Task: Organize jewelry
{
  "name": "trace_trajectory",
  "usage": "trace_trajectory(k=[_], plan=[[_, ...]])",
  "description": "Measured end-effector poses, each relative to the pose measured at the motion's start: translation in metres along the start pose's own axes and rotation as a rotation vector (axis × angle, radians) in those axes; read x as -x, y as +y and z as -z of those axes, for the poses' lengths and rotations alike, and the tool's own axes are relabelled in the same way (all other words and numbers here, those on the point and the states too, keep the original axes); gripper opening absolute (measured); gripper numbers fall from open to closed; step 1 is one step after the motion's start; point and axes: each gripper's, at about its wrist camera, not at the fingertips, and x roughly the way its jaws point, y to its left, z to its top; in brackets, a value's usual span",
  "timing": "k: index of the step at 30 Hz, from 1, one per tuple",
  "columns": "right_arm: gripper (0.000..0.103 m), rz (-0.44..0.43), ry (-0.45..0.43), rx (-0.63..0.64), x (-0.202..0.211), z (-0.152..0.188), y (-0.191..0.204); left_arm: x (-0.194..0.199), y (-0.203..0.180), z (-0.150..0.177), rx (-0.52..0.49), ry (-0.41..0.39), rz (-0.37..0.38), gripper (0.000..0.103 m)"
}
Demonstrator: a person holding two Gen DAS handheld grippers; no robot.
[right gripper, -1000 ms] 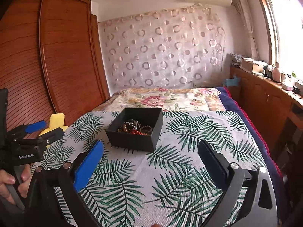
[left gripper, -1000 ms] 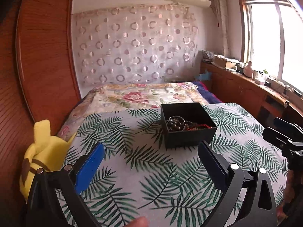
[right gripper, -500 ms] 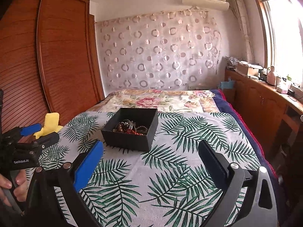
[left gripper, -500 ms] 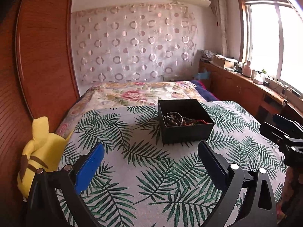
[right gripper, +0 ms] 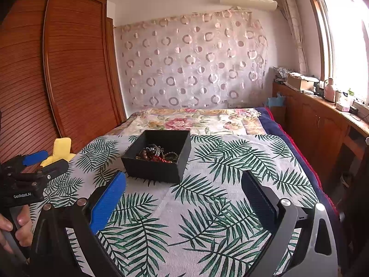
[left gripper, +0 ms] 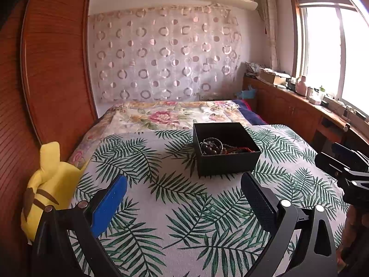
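both the left tool (left gripper: pixel 183 185) and right tool (right gripper: pixel 183 181) gape wide, holding nothing, short of the black square cardboard box (left gripper: pixel 224 151) of tangled beaded jewelry (right gripper: pixel 156 154) mid-bed.

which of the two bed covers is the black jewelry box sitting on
The black jewelry box sits on the palm-leaf cover, the nearer one; the floral cover lies behind it.

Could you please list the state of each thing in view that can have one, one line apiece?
Left hand-held gripper: open, holding nothing, above the bedspread.
Right hand-held gripper: open, holding nothing, short of the box.
Black box: lidless, upright on the leaf-print bedspread.
Jewelry: heaped in a tangle inside the box.
Yellow plush toy: lying at the bed's left edge.
Wardrobe door: closed.
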Motion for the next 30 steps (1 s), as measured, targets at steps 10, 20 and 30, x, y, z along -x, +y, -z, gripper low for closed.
trace_trajectory(k=[10,20,30], plan=[[0.101,-0.002,0.0,0.0,-0.0002,0.0011,-0.0006,0.0032,-0.0005,-0.0022,0.001,-0.008,0.0,0.095],[0.101,-0.002,-0.001,0.0,-0.0003,0.0015,-0.0006,0.0067,-0.0025,-0.0038,-0.006,-0.015,0.0,0.095],[0.101,0.004,-0.001,-0.002,-0.0006,0.0025,0.0012,0.007,-0.0026,-0.0034,-0.005,-0.017,0.0,0.095]])
